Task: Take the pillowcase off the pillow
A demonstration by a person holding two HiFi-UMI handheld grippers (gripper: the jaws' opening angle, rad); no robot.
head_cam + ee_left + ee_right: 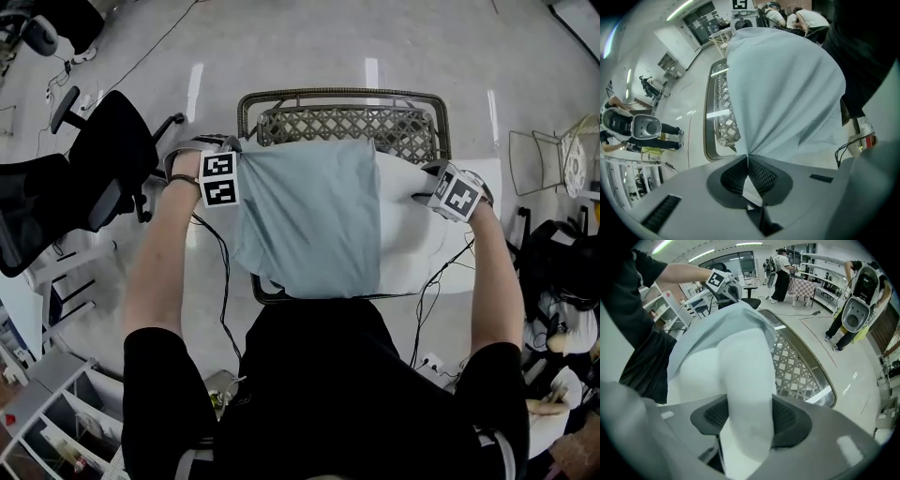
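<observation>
Over the desk (342,94), seen from the head view, the white pillow (412,244) lies across the woven top. The pale blue pillowcase (305,220) covers its 9 o'clock side only. The 3 o'clock side is bare and white. The left tongs (234,176) sit at the pillowcase's edge, near 10 o'clock. The right tongs (429,194) sit on the bare end of the pillow, near 2 o'clock.

From the left gripper view, the left tongs are clenched tight on a pinch of the blue cloth. The cloth fans out from that pinch toward 12 o'clock, pulled into long folds. The desk's rim shows at 9 o'clock.

From the right gripper view, the right tongs are grasping a thick fold of the white pillow. The pads press on it from both sides. The blue cloth starts farther up, toward 11 o'clock, and the other arm shows there too.

I think the job is about half done, and this is the pulling-apart step. One side has the cover and the other has the pillow. Next, the left tongs should pull the cloth away toward 9 o'clock in the head view. The right tongs need to hold the pillow firmly, so it slides out and does not follow the cover.
</observation>
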